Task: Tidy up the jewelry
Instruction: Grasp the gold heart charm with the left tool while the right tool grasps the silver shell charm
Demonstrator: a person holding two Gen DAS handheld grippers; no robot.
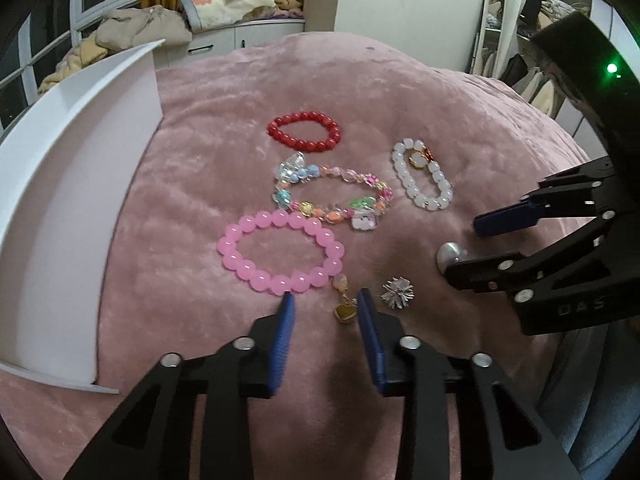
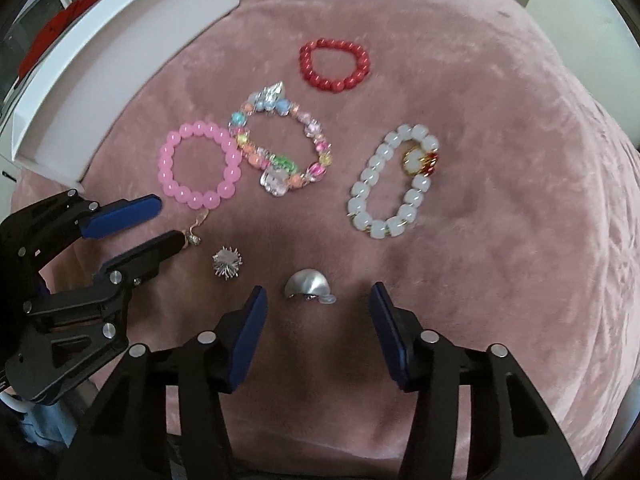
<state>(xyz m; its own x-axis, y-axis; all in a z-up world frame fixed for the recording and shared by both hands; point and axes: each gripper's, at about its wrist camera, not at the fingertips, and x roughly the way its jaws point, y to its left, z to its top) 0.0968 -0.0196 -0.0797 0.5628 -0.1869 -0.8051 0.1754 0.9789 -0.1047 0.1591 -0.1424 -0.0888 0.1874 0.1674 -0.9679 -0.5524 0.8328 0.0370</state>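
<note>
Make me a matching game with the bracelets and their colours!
Things:
1. bracelet farthest from the grippers
2. bracelet with a gold charm
3. bracelet nearest the white tray
4. spiky little brooch

Colours:
a. silver
b. pink
c. red
d. milky white

Pairs: 1-c, 2-d, 3-b, 4-a
</note>
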